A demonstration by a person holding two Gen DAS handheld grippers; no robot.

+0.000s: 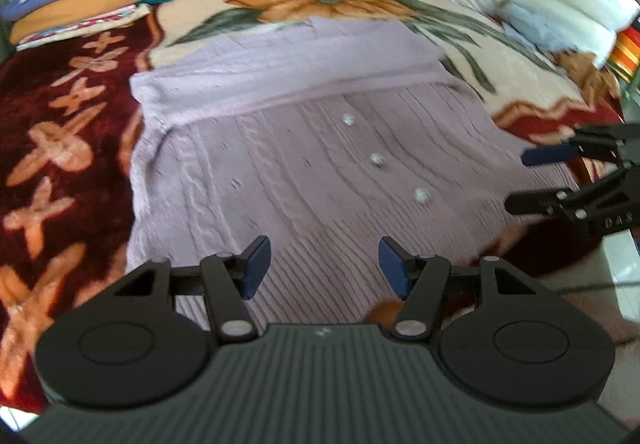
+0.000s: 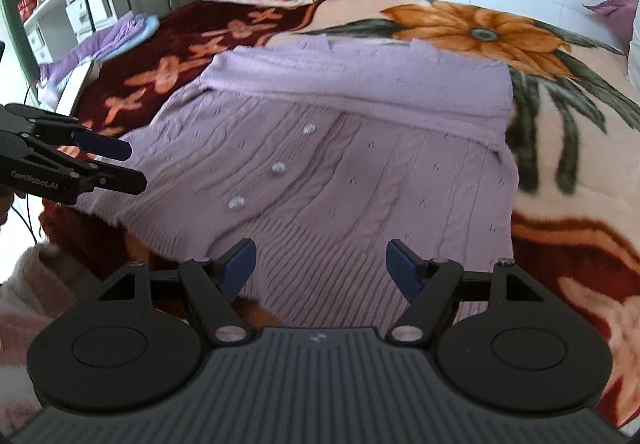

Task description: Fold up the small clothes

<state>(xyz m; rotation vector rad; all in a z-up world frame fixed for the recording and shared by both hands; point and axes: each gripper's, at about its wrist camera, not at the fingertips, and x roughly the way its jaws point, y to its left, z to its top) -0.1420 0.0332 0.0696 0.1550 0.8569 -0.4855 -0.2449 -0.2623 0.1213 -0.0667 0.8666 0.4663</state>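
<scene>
Cardigan [image 1: 304, 148] flat on blanket [image 1: 60, 116], beneath both hand-held grippers: left [image 1: 322, 268], right [image 2: 320, 264], jaws apart, empty.

We see a lilac knitted cardigan [image 1: 304, 148] lying flat and face up on the bed, its ribbed hem nearest us and its neckline at the far end. Both sleeves are folded across the chest in a band. Three pale round buttons [image 2: 277, 167] run diagonally down its cable-patterned front.
</scene>
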